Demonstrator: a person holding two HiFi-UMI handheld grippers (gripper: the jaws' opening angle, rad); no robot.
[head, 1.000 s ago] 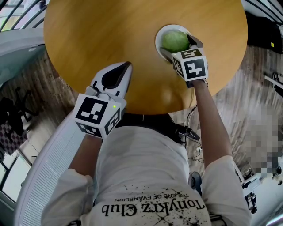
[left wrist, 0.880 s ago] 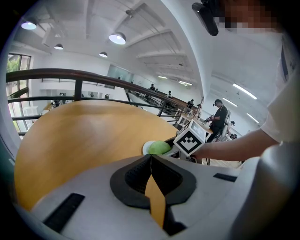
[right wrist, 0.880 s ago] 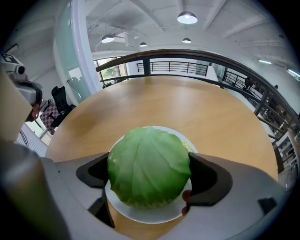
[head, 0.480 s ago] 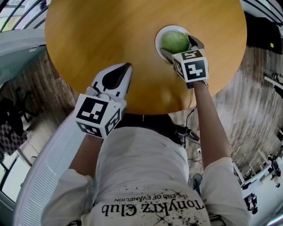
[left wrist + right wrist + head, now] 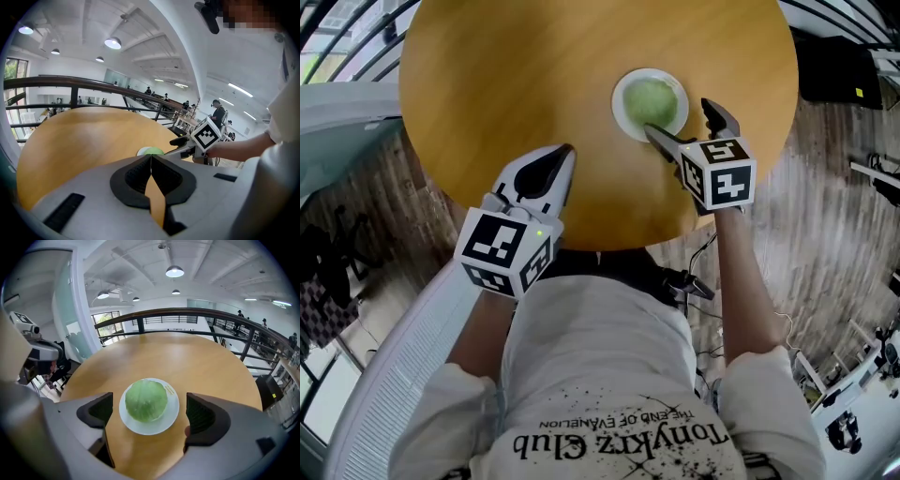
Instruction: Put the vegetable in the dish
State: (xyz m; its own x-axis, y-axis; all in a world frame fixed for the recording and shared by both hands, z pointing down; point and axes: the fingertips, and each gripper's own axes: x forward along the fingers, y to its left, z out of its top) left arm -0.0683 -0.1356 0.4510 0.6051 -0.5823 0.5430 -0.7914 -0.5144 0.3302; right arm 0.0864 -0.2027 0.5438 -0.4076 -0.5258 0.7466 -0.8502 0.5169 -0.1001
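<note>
A round green cabbage (image 5: 650, 97) (image 5: 146, 400) (image 5: 151, 151) lies in a small white dish (image 5: 625, 82) (image 5: 166, 423) on the round wooden table (image 5: 534, 75). My right gripper (image 5: 686, 127) (image 5: 149, 413) is open, just on the near side of the dish, its jaws wide apart and clear of the cabbage. My left gripper (image 5: 563, 155) (image 5: 151, 159) is shut with nothing in it, over the table's near edge, well left of the dish.
The table's near edge (image 5: 609, 239) runs right under both grippers, with wooden floor (image 5: 825, 216) below. A dark railing (image 5: 187, 315) curves behind the table's far side. The person's white shirt (image 5: 609, 375) fills the lower head view.
My right gripper has let go of the cabbage and drawn back toward the table's edge with its jaws open. The cabbage stays in the dish. The left gripper has barely moved.
</note>
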